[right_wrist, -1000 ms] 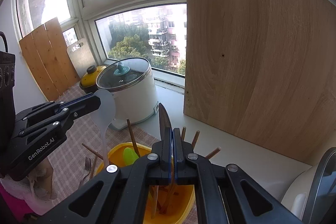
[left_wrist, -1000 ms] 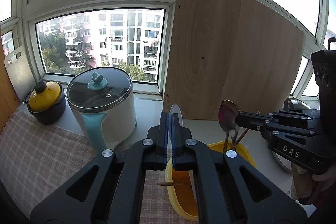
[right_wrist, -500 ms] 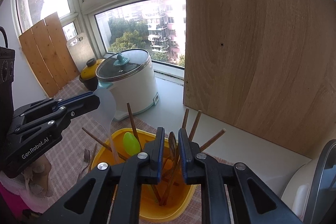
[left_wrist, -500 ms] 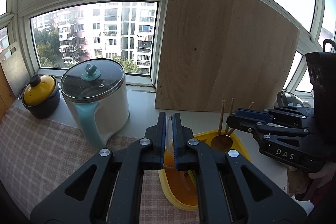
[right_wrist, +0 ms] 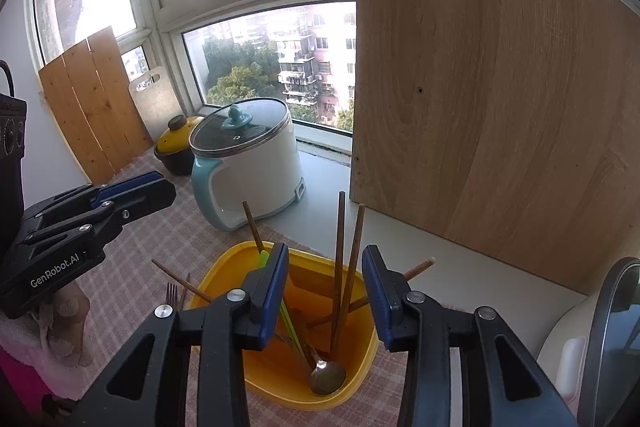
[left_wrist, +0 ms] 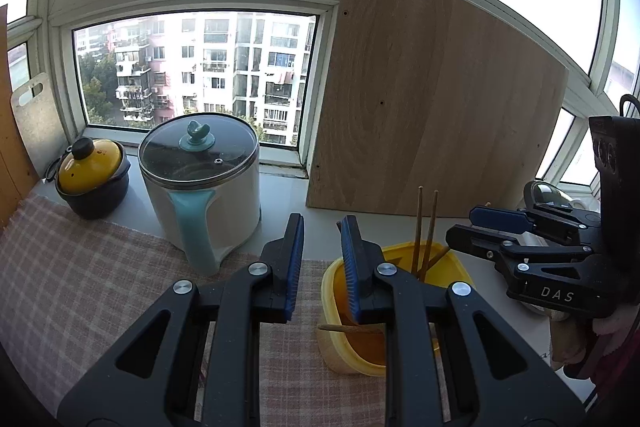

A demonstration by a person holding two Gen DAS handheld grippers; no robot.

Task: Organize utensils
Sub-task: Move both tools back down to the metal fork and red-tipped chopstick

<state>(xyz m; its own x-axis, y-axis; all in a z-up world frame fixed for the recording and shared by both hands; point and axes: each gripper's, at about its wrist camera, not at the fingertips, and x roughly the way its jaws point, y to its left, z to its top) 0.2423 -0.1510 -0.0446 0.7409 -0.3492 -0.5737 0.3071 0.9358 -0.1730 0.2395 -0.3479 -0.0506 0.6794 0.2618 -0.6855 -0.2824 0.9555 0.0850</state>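
The left tongs are opening, with nothing between their blue pads. They hang over the checked cloth on the worktop, just beside the yellow tub.

The right tongs are opening too, and they are wider apart. They hold nothing. They hang right over the yellow tub, and through the gap you can see inside it.

In the tub lies a metal spoon with its round end at the bottom. A green spoon leans next to it. Brown chopsticks stand up in the tub and lean on its rim. A fork lies on the cloth, just outside the tub on the left.

Behind the tub stands a white pot with a glass lid. A small dark pot with a yellow lid sits next to it. A big wooden board leans against the window
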